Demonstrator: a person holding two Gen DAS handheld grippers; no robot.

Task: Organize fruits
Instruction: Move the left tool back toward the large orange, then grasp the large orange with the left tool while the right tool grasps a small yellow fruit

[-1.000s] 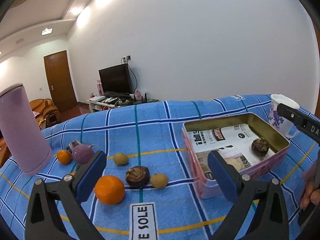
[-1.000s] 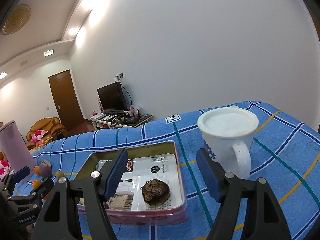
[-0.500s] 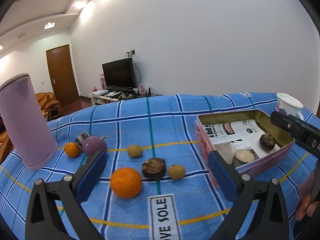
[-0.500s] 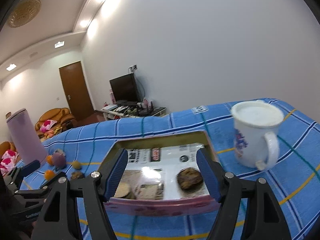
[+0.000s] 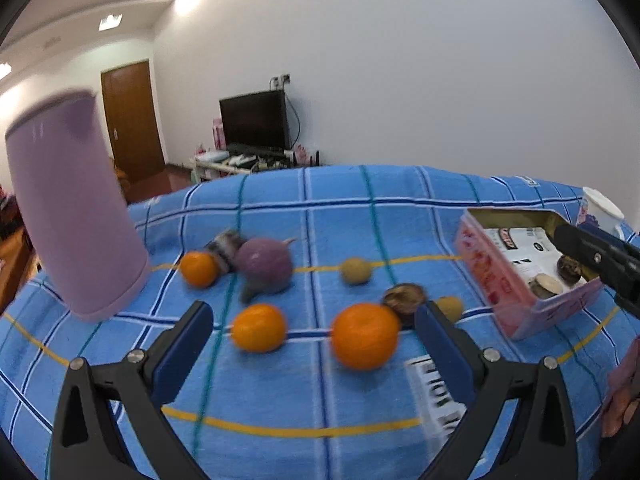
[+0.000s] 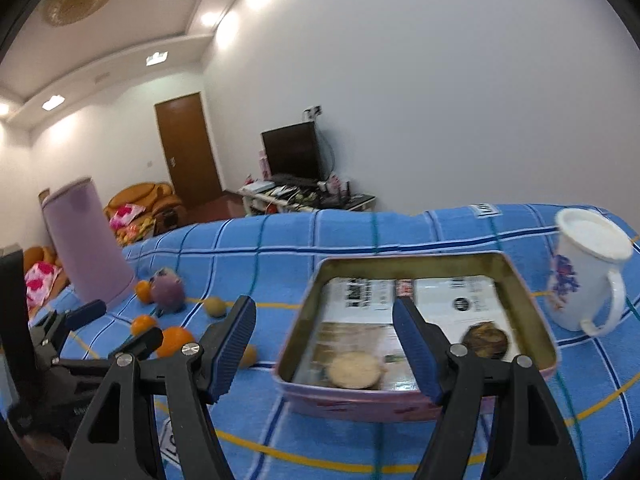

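Loose fruit lies on the blue checked cloth (image 5: 340,220): a large orange (image 5: 365,335), a second orange (image 5: 259,327), a small orange (image 5: 199,269), a purple round fruit (image 5: 264,266), a yellowish small fruit (image 5: 355,270), a dark brown fruit (image 5: 405,299) and another small yellowish fruit (image 5: 450,307). My left gripper (image 5: 314,354) is open and empty, just in front of the two near oranges. The pink tin (image 6: 532,304) holds a dark fruit (image 6: 485,338) and a pale round piece (image 6: 353,369). My right gripper (image 6: 325,346) is open and empty over the tin's near left rim.
A tall lilac tumbler (image 5: 76,216) stands at the left of the cloth. A white flowered mug (image 6: 586,276) stands right of the tin. A printed label (image 5: 436,392) lies on the cloth near my left gripper. A sofa, door and TV are behind the table.
Both views have swung left. The oranges now sit between my left fingers' line of sight, and a second orange has come into view. The tin and mug shifted right in the right wrist view.
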